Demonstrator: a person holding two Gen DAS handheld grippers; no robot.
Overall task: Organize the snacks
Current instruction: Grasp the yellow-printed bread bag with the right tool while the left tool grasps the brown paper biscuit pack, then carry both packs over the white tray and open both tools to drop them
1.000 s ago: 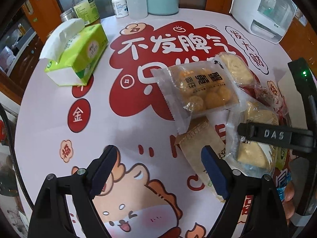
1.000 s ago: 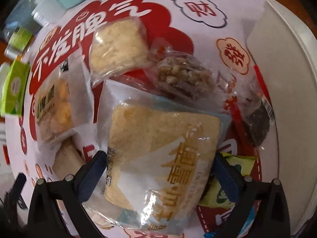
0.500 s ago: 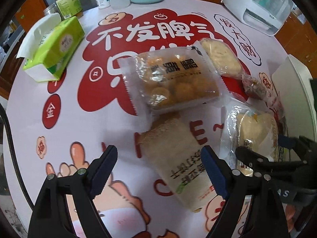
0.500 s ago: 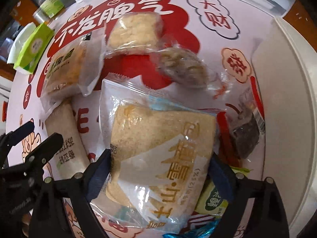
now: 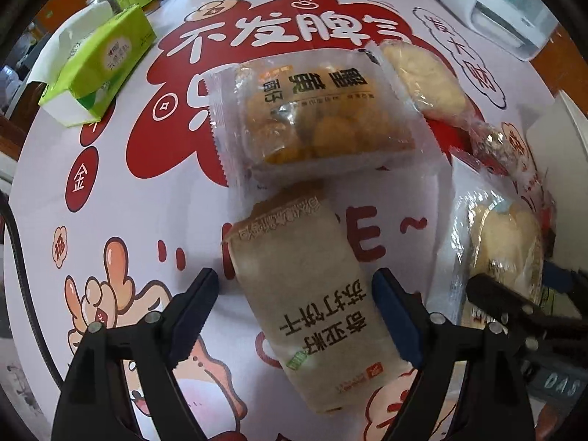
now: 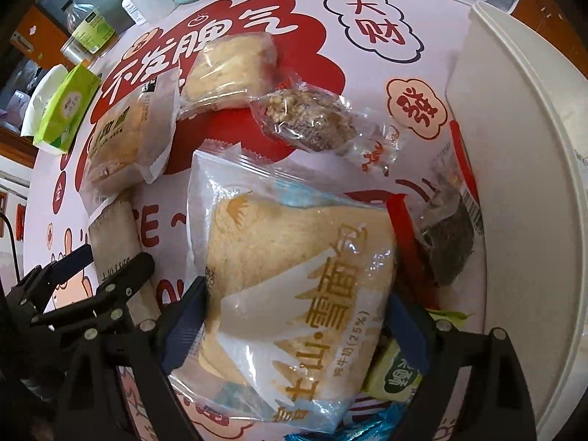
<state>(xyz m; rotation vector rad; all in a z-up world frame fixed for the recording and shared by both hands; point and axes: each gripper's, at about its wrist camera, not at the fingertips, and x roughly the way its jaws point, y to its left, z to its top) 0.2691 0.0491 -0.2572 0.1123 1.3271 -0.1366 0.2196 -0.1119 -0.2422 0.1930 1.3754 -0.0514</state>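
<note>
The left gripper (image 5: 296, 308) stands wide open astride the brown cracker packet (image 5: 312, 305), which lies flat on the printed tablecloth (image 5: 121, 198) between the two blue pads with a clear gap on either side, so nothing is held yet; the right gripper (image 6: 294, 327) brackets the big bread packet (image 6: 294, 286), its pads at or against the wrapper's edges, though whether they truly pinch it I cannot tell. Beyond the left fingertips lies the clear bag of golden puffs (image 5: 316, 117), and beyond the right fingertips a pale pastry packet (image 6: 231, 70) and a nut cake in clear wrap (image 6: 308, 121); to the right of the right fingers sits a dark seeded bar (image 6: 448, 242) against the rim of the white bin (image 6: 522, 183). The bin's visible inside looks bare and every snack seems loose on the cloth, so I judge the sorting barely begun, nearly all remaining.
</note>
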